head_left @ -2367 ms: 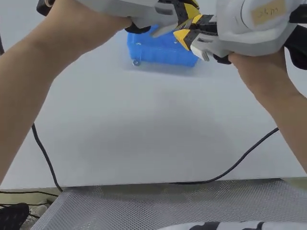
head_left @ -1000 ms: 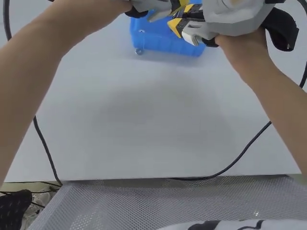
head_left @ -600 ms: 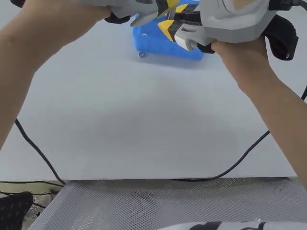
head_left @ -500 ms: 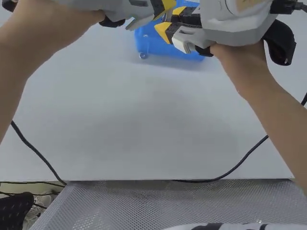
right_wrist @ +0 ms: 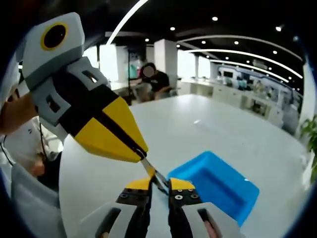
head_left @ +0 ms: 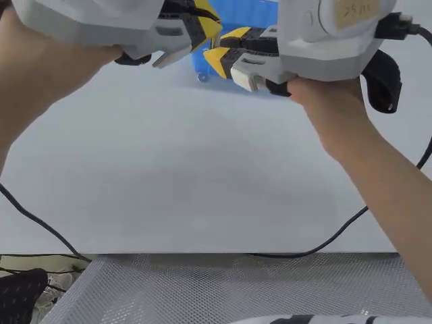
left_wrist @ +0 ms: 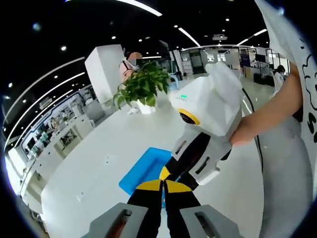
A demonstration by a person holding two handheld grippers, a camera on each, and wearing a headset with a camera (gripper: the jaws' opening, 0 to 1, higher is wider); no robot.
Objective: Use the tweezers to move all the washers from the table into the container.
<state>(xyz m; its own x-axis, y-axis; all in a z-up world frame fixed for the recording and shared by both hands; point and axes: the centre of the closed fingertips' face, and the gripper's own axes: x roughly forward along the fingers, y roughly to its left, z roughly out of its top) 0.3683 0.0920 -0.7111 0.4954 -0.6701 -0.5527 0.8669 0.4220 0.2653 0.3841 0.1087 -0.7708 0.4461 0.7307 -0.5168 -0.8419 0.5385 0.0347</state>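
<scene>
The left gripper point(head_left: 210, 25) and right gripper point(head_left: 214, 58) are held close together above the far part of the counter point(head_left: 202, 175), a smooth, matt, pale grey sheet. Both are made of white moulded shells with black fingers capped by yellow wedge tips.

In the right gripper view the left gripper point(right_wrist: 141, 153) is seen with its fingers clenched to a single point, and the tweezers point(right_wrist: 154, 176), a thin strip of bright metal, are gripped there. The strip runs down into the narrow gap between the right gripper's point(right_wrist: 159, 186) own fingers; whether these fingers press on it or only flank it cannot be told.

In the left gripper view the yellow tips of the left gripper point(left_wrist: 166, 185) are seen pressed flat together, nearly touching the tip of the right gripper point(left_wrist: 165, 174).

The container point(head_left: 250, 13), a shallow rectangular tray of glossy blue plastic with rounded corners, is set on the counter just beyond the grippers point(right_wrist: 218, 186) point(left_wrist: 143, 171). A small ring-shaped washer point(head_left: 202, 77) is seen on the counter just beside its near left corner.

A black cable point(head_left: 337, 229) is draped over the near edge.
</scene>
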